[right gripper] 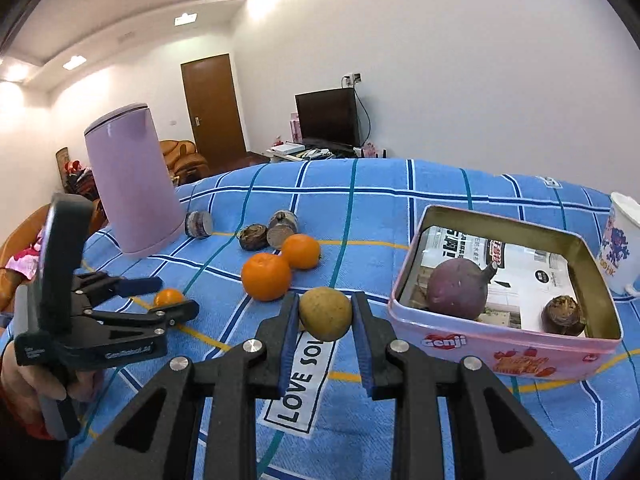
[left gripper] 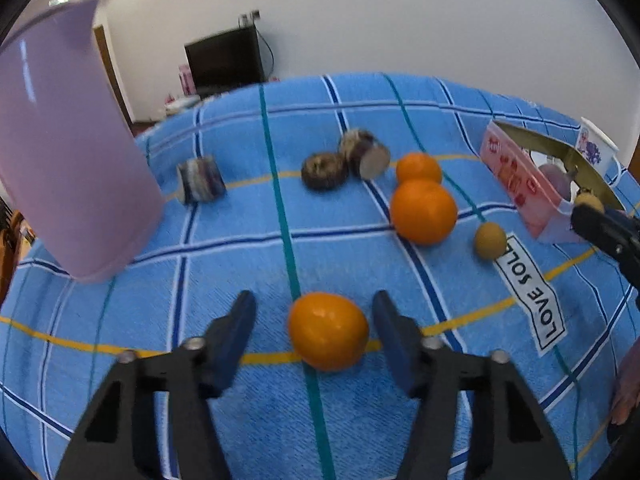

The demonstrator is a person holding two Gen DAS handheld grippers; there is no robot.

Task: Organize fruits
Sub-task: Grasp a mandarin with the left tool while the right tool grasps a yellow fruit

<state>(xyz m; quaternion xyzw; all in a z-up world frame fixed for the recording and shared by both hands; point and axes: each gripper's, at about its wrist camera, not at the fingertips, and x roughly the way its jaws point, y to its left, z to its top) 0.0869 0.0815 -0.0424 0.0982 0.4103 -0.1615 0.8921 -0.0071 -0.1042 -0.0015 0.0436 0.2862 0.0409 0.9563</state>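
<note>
In the left wrist view my left gripper [left gripper: 315, 300] stands open around a small orange [left gripper: 328, 330] that lies on the blue checked cloth [left gripper: 248, 264]. The right pad is almost at its skin and the left pad is clearly apart from it. My right gripper [right gripper: 325, 312] is shut on a small tan round fruit [right gripper: 326, 314], held above the cloth just left of the pink tin [right gripper: 500, 346]. The tin holds a purple round fruit [right gripper: 458, 290] and a brown bulb [right gripper: 564, 316]. Two larger oranges [left gripper: 423, 212] [left gripper: 418, 167] and a second tan fruit [left gripper: 490, 246] lie on the cloth.
A tall lilac kettle [left gripper: 68, 140] stands at the left. Three brown and purple pieces [left gripper: 200, 180] [left gripper: 324, 170] [left gripper: 364, 154] lie behind the oranges. A white printed cup [right gripper: 624, 248] stands right of the tin. A hand [right gripper: 32, 384] grips the left tool. A "LOVE SOL" label [left gripper: 532, 292] is sewn on the cloth.
</note>
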